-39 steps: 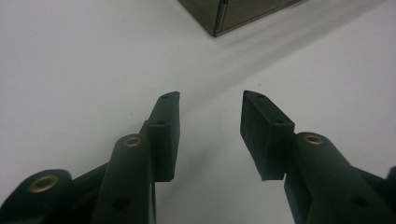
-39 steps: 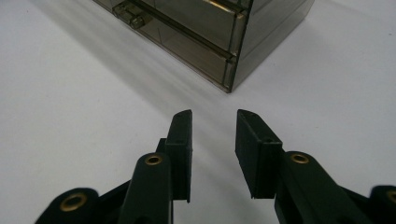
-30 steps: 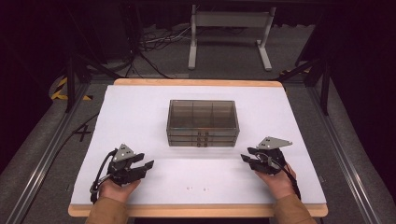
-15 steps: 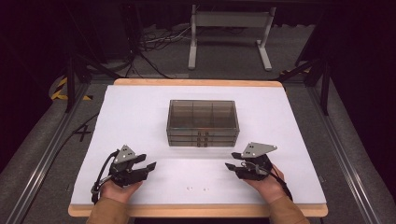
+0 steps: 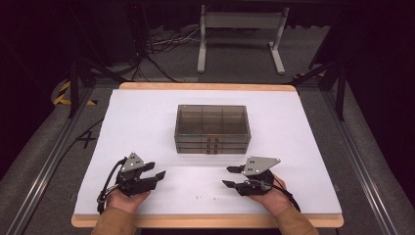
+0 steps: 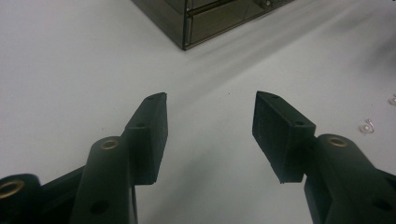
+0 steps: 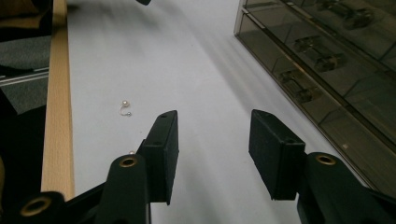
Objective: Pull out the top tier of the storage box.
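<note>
The white-covered table with a pale wooden rim [image 5: 147, 86] fills the middle of the high view; on it, centre frame, stands the smoky translucent plastic drawer box [image 5: 212, 129], rectangular, its top split into compartments, stacked drawers with small metal pulls on the near face; what lies inside I cannot make out. My left black two-jaw gripper [image 5: 157, 176] sits lower left, jaws spread and holding nothing; my right black two-jaw gripper [image 5: 232, 176] sits lower right, likewise spread and empty, pointing leftward. Between them, near the bottom edge, lie the tiny pearl-tipped curved metal studs [image 5: 206, 198], well apart from the box; nothing stands between my jaws and them.
</note>
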Motion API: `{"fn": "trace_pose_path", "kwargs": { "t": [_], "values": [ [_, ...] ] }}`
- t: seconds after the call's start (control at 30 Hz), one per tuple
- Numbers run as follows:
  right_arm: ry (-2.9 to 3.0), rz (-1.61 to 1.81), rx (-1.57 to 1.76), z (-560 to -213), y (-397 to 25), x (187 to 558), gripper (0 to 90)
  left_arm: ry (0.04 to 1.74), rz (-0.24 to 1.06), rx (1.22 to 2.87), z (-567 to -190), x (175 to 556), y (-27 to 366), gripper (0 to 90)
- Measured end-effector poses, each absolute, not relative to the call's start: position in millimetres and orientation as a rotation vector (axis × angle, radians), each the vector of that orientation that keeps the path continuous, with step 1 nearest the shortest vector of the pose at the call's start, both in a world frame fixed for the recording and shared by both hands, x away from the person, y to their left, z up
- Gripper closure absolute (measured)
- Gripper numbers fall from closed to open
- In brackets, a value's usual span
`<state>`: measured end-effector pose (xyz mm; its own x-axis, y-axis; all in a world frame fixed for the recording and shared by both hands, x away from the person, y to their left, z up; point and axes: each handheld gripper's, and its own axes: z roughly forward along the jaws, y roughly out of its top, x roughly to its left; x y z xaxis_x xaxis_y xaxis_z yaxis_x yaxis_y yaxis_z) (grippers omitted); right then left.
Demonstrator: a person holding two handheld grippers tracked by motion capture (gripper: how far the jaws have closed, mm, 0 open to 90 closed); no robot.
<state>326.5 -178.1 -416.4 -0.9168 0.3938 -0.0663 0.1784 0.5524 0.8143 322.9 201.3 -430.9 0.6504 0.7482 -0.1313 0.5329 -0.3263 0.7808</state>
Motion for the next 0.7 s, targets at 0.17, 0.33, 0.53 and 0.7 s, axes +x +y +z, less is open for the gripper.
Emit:
{"fn": "trace_pose_path", "kwargs": {
  "t": [0.17, 0.33, 0.53, 0.7],
  "values": [
    [2.588, 1.250, 0.440, -421.7, -172.9, 328.7, 56.7, 0.996, 0.318, 2.013, -431.0, 323.0, 201.3, 46.0],
    [2.528, 1.237, 0.397, -420.4, -172.6, 325.4, 59.0, 0.999, 0.319, 2.013, -431.0, 322.6, 201.0, 45.9],
    [2.463, 1.185, 0.277, -420.0, -172.1, 320.5, 63.5, 0.995, 0.317, 2.018, -431.0, 323.0, 200.9, 45.7],
    [2.382, 1.120, 0.174, -421.3, -170.9, 316.0, 67.2, 0.998, 0.316, 2.017, -431.0, 322.9, 200.8, 45.4]
  ]
}}
